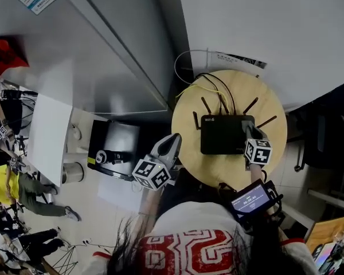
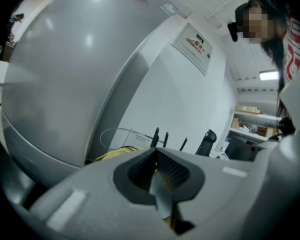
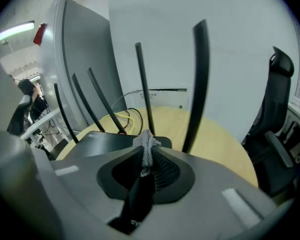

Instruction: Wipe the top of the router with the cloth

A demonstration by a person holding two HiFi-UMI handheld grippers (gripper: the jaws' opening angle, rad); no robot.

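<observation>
A black router [image 1: 226, 133] with several upright antennas [image 3: 200, 84] sits on the round wooden table [image 1: 223, 171]. In the head view my right gripper [image 1: 250, 132] is over the router's right edge. In the right gripper view it is shut on a small grey cloth [image 3: 146, 145], whose bunched tip pokes out just above the router's top [image 3: 110, 139]. My left gripper [image 1: 172, 144] is held off the table's left rim, apart from the router. In the left gripper view its jaws [image 2: 157, 155] are together with nothing clearly held, and the antenna tips [image 2: 156, 136] show beyond them.
A tall grey cabinet [image 1: 103, 56] and a white wall [image 1: 264, 22] stand behind the table. Yellow and black cables [image 1: 203, 87] trail from the router's back. A black office chair [image 3: 277, 129] stands to the right, and a black box [image 1: 112, 148] lies on the floor at left.
</observation>
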